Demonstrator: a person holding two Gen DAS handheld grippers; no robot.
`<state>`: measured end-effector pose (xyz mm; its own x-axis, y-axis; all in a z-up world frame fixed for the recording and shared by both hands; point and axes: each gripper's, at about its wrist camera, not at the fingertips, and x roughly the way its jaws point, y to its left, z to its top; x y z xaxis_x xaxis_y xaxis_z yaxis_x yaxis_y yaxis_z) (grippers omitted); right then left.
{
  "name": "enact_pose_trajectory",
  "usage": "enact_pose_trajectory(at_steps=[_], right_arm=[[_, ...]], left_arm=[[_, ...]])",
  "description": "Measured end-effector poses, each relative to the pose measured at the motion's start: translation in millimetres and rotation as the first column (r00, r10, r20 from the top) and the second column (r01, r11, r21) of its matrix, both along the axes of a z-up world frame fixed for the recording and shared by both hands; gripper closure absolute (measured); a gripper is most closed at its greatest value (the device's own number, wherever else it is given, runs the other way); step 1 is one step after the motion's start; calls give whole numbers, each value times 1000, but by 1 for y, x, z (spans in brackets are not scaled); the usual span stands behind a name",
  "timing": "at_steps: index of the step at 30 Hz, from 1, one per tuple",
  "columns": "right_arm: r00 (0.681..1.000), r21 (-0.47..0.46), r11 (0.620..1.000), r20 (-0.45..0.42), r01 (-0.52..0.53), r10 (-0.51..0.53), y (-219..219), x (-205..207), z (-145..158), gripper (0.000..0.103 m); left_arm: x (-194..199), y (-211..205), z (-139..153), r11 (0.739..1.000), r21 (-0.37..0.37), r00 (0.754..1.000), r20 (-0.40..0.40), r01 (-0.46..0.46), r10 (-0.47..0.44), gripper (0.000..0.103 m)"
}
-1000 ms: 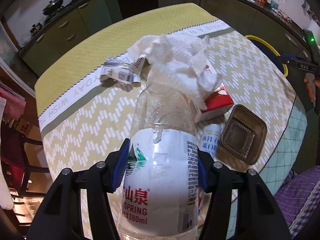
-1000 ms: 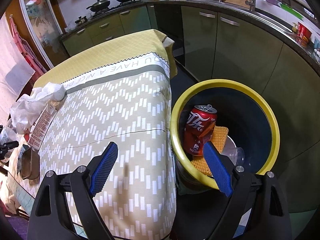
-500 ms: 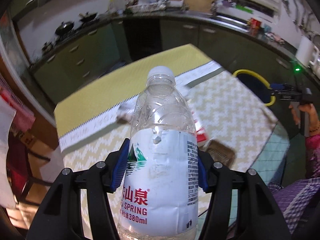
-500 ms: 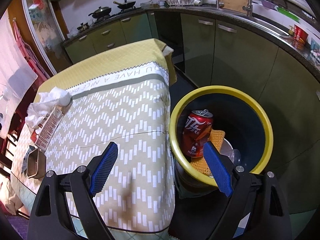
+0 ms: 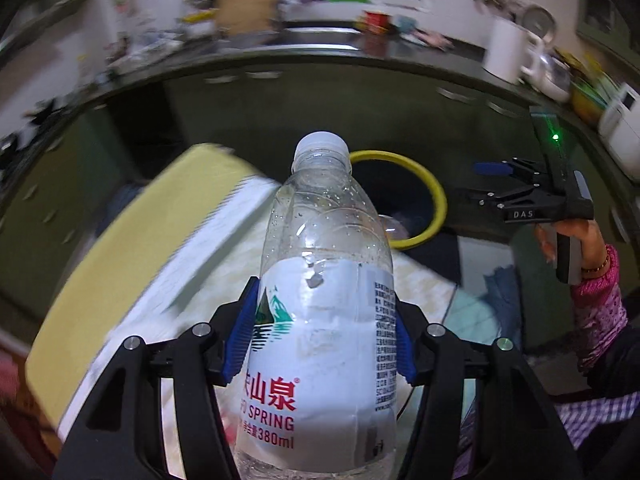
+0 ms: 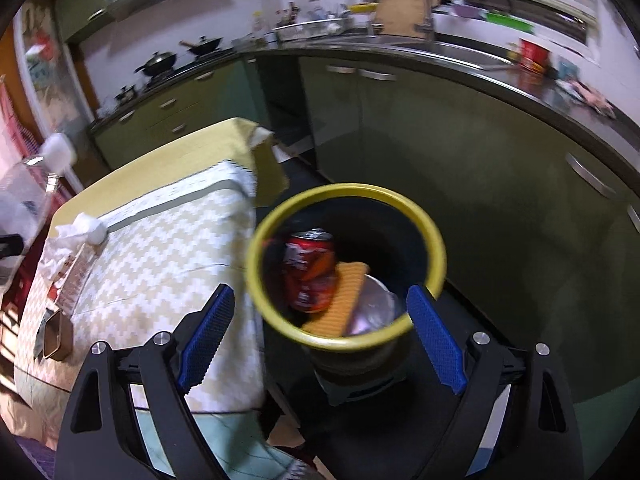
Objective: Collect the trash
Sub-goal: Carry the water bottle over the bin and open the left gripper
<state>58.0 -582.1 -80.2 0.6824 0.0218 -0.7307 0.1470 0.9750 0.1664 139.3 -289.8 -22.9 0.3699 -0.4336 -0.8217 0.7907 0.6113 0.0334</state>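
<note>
My left gripper is shut on a clear plastic water bottle with a white label and cap, held upright in the air above the table. The yellow-rimmed trash bin stands beyond the bottle, past the table's far end. My right gripper is open and empty, hovering over the bin, which holds a red soda can, an orange wafer piece and a clear plastic lid. The bottle also shows at the left edge of the right wrist view.
The table with its yellow and zigzag cloth carries crumpled tissue, a wrapper and a brown plastic tray at its left end. Green kitchen cabinets and a dark counter run behind the bin. The right gripper is visible in the left wrist view.
My left gripper has lifted the bottle off the table and swung it toward the bin. My right gripper has risen a little above the bin, still open.
</note>
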Motion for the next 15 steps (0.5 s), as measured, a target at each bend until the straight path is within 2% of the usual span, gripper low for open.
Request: enact_pose_trajectory(at_steps=[4, 8, 10, 15], right_arm=[[999, 17, 999, -6, 50, -50, -26, -14, -7, 16], [996, 34, 996, -14, 88, -87, -45, -23, -13, 16], [995, 43, 994, -17, 102, -101, -52, -28, -17, 16], [992, 51, 991, -26, 122, -121, -64, -37, -22, 16]], left_arm=[[17, -76, -24, 996, 30, 994, -71, 88, -85, 48], [28, -137, -47, 989, 41, 985, -106, 140, -135, 48], [37, -169, -61, 988, 37, 983, -113, 148, -143, 48], [58, -215, -93, 993, 21, 981, -158, 113, -108, 47]])
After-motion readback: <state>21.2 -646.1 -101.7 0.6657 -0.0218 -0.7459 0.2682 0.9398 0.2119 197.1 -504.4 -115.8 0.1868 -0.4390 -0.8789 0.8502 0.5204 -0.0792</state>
